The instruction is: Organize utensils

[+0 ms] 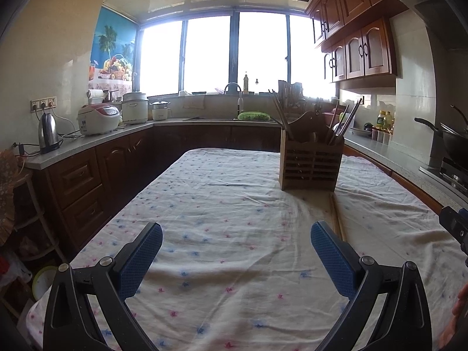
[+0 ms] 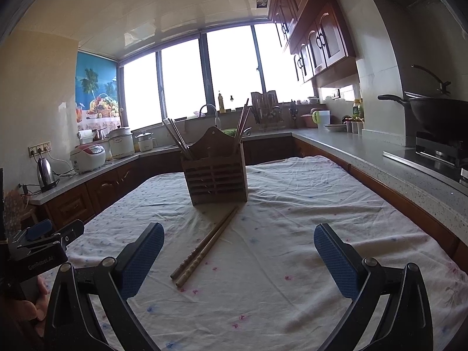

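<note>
— Picking up comes next? The pair of brown wooden chopsticks (image 2: 204,247) lies on the cloth-covered desk (image 2: 292,234), just before the slatted wooden utensil holder (image 2: 215,175).

— Yes. Right gripper (image 2: 238,251) and left gripper (image 1: 237,250) both hover with jaws apart, empty; the right must descend over the pair.

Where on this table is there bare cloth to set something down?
Bare tablecloth lies left of the wooden holder, toward the counter with the kettle, and right of it toward the stove. Crowded: just before the holder, where the loose chopsticks lie.
</note>
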The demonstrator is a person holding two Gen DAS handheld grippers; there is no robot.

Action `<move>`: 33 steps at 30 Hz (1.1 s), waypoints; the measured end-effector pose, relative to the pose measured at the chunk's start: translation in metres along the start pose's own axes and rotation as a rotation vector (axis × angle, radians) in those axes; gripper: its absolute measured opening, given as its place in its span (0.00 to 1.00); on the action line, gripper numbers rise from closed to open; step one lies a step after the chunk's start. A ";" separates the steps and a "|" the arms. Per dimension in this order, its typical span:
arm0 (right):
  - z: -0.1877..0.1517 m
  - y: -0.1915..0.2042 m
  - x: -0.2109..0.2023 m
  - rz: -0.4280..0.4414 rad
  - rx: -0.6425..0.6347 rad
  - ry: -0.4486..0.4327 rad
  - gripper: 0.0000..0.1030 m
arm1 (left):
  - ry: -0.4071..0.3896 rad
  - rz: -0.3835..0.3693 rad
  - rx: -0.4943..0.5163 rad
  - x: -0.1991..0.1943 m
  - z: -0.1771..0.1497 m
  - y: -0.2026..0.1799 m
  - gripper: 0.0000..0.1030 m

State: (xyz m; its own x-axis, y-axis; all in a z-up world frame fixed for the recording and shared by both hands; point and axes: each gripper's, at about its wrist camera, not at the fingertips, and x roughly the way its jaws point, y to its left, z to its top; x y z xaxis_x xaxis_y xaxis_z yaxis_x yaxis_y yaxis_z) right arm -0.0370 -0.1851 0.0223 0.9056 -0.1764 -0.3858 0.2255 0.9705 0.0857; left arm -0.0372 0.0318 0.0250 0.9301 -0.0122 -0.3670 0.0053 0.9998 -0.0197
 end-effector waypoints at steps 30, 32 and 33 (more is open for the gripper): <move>-0.001 0.003 -0.001 0.020 0.001 0.001 1.00 | 0.008 0.004 0.006 -0.001 0.001 -0.002 0.99; -0.001 0.004 -0.001 0.022 0.000 0.003 1.00 | 0.008 0.002 0.006 -0.001 0.002 -0.003 0.99; -0.001 0.004 0.000 0.023 0.000 0.004 1.00 | 0.008 0.001 0.007 -0.001 0.001 -0.003 0.99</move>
State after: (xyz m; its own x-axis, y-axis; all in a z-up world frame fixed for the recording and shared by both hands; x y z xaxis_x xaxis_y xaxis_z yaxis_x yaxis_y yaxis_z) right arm -0.0368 -0.1810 0.0217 0.9090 -0.1534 -0.3874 0.2045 0.9743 0.0942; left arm -0.0377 0.0292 0.0268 0.9272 -0.0109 -0.3745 0.0064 0.9999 -0.0131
